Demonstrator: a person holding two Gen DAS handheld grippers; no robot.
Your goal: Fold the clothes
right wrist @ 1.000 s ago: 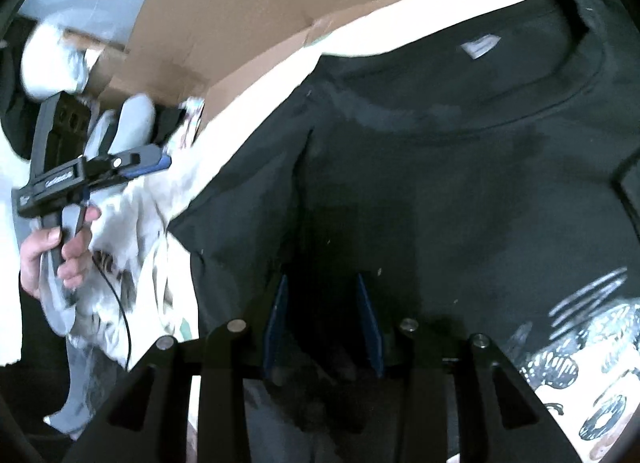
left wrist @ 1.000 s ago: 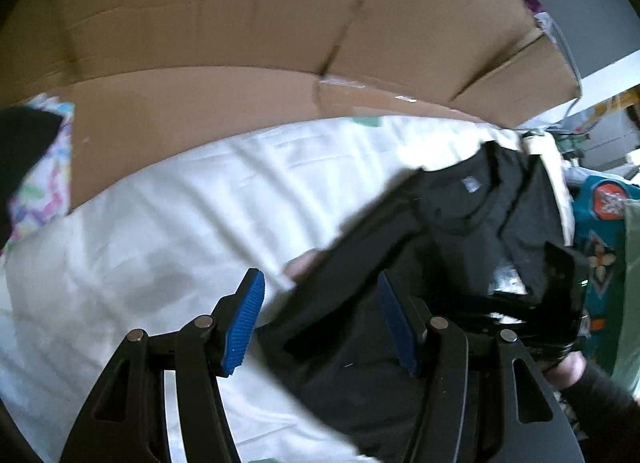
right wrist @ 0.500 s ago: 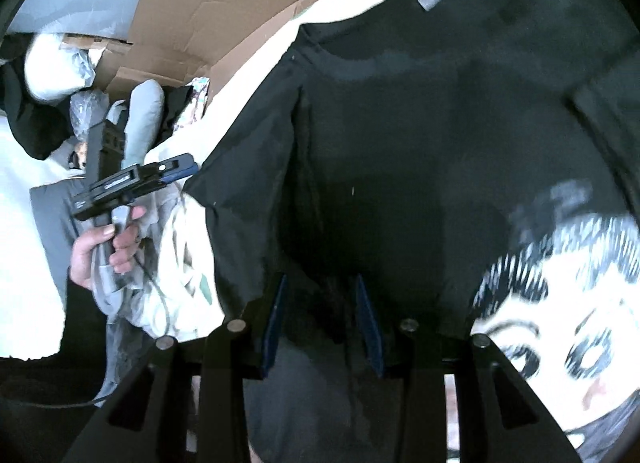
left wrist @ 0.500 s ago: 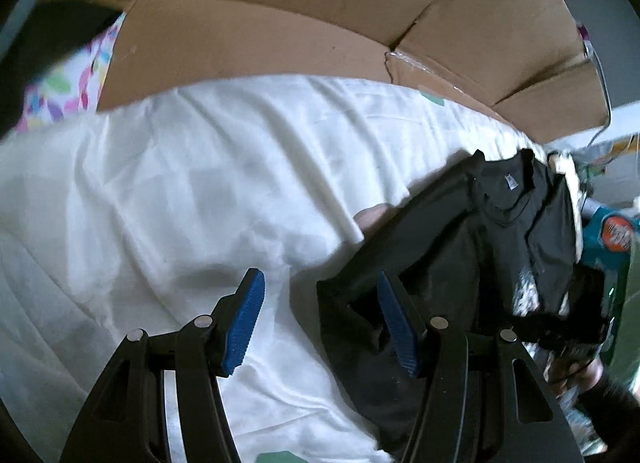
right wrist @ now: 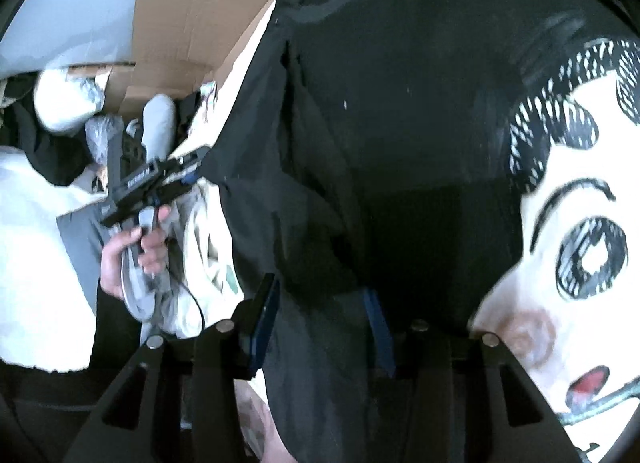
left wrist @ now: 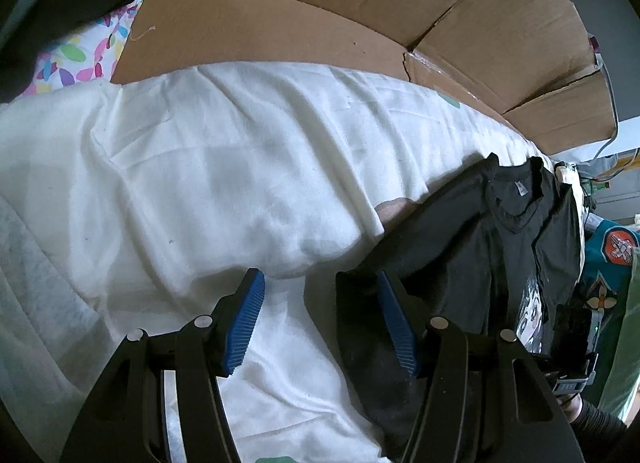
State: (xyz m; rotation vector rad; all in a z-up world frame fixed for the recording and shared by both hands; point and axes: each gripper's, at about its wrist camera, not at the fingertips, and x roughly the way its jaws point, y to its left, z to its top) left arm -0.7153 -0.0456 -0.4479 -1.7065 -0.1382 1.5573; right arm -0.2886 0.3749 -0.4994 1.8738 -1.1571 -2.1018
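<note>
A black T-shirt (left wrist: 472, 259) with a printed cartoon face (right wrist: 580, 255) lies on the white sheet (left wrist: 200, 183), collar toward the cardboard. My left gripper (left wrist: 320, 319) is open over the sheet. The shirt's near sleeve edge lies against its right finger, and the left pad is clear of it. My right gripper (right wrist: 320, 327) has a fold of the black shirt filling the gap between its blue pads, and its jaws are opening. In the right wrist view a hand (right wrist: 132, 251) holds the left gripper (right wrist: 160, 183) at the shirt's left edge.
Flattened brown cardboard (left wrist: 280, 3) stands behind the bed. A flowered cloth (left wrist: 80, 59) lies at the far left. A teal patterned item (left wrist: 612, 251) sits past the shirt on the right. Bags and clothes (right wrist: 68, 103) are heaped off the left edge of the bed.
The left gripper has dropped and drawn away from the shirt, which now lies further right. The right gripper slid along the shirt toward the printed face, and its pads have spread a little.
</note>
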